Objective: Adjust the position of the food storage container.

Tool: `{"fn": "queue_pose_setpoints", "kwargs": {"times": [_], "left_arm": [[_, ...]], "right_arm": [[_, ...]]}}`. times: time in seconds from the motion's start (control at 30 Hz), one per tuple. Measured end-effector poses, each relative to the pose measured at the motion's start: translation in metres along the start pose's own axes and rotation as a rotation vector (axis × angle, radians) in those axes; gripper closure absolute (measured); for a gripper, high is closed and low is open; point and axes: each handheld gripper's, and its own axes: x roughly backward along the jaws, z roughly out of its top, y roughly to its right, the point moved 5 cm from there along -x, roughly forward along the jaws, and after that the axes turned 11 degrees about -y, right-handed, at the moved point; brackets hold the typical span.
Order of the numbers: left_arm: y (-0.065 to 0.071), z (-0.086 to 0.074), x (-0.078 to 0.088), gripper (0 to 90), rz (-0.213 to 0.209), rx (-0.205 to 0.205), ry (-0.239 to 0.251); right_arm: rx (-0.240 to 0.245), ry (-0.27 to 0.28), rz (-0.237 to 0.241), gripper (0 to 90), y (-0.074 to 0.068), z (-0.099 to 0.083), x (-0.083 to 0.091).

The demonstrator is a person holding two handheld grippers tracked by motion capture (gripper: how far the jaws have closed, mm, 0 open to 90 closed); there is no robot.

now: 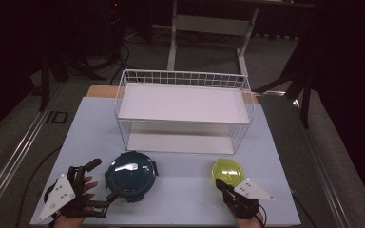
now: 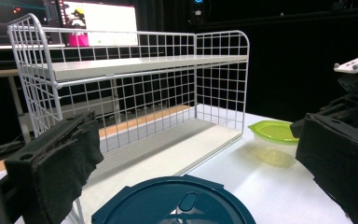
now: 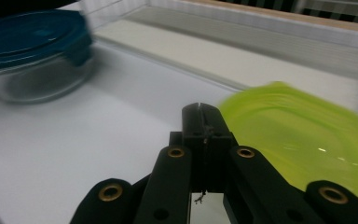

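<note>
A round glass container with a dark teal lid (image 1: 132, 172) sits on the white table near the front left. My left gripper (image 1: 106, 179) stands open, its two jaws straddling the container's left side without pressing on it; in the left gripper view the teal lid (image 2: 177, 207) lies low between the wide-apart pads (image 2: 56, 161). A small container with a yellow-green lid (image 1: 228, 171) sits at the front right. My right gripper (image 1: 219, 183) is shut with nothing in it, its tip (image 3: 200, 111) right at the green lid's (image 3: 307, 135) near left edge.
A white wire rack (image 1: 183, 110) with an upper shelf and a lower shelf stands across the back of the table (image 1: 180, 194), open toward me. The table's front edge runs just under both hands. Beyond the table are a dark floor and the legs of a stand.
</note>
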Motion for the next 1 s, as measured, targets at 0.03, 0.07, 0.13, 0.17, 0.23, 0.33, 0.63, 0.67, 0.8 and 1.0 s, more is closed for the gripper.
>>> {"fn": "queue_pose_setpoints", "kwargs": {"times": [0.03, 0.07, 0.13, 0.17, 0.23, 0.33, 0.63, 0.67, 0.8, 1.0], "left_arm": [[0.000, 0.000, 0.000, 0.4, 0.001, -0.001, 0.001], [0.000, 0.000, 0.000, 0.4, 0.001, -0.002, 0.001], [-0.001, -0.001, 0.000, 0.4, 0.002, 0.003, 0.002], [-0.001, -0.001, 0.000, 0.4, 0.002, 0.003, 0.002], [-0.002, -0.001, 0.001, 0.4, 0.002, 0.006, 0.004], [-0.002, -0.001, 0.001, 0.4, 0.004, 0.007, 0.005], [-0.002, -0.001, 0.001, 0.4, 0.006, 0.005, 0.003], [-0.002, -0.001, 0.001, 0.4, 0.005, 0.004, 0.003], [-0.002, -0.002, 0.001, 0.4, 0.007, 0.001, 0.003], [-0.003, -0.003, 0.001, 0.4, 0.010, -0.003, -0.001]], "right_arm": [[0.009, -0.008, 0.011, 90.0, -0.005, -0.002, -0.004], [0.020, -0.024, 0.016, 90.0, -0.008, -0.004, -0.008], [0.049, -0.056, 0.001, 90.0, -0.010, -0.008, -0.018], [0.049, -0.056, 0.001, 90.0, -0.010, -0.008, -0.018], [0.051, -0.082, -0.012, 90.0, -0.006, -0.011, -0.025], [0.053, -0.115, -0.043, 90.0, 0.001, -0.016, -0.031], [-0.031, -0.159, -0.131, 90.0, 0.034, -0.033, -0.021], [-0.040, -0.164, -0.147, 90.0, 0.040, -0.036, -0.019], [-0.106, -0.157, -0.195, 90.0, 0.057, -0.040, -0.011], [-0.230, -0.132, -0.256, 90.0, 0.078, -0.045, 0.003]]}}
